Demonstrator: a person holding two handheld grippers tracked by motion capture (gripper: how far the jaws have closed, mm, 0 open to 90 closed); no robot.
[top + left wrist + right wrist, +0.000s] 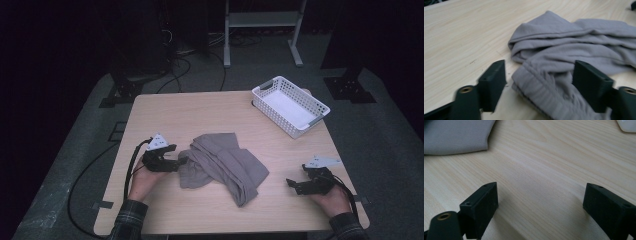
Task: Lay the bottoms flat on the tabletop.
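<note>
Left hand (pixel 142 180) rests low on the pale wooden table (pixel 165 110); left gripper (pixel 539 75) jaws stand apart, straddling the ribbed hem of the crumpled grey fleece garment (pixel 574 50). Right gripper (pixel 540 200) lies level, jaws wide over bare wood, garment well apart.

Bare table (pixel 165 115) lies open to you left of and behind the grey garment (pixel 222 162). The white basket (pixel 290 105) blocks the far right corner. Your right gripper (pixel 295 185) has clear wood ahead.

Wooden table (pixel 165 112): grey cloth (pixel 222 165), white basket (pixel 290 105).
</note>
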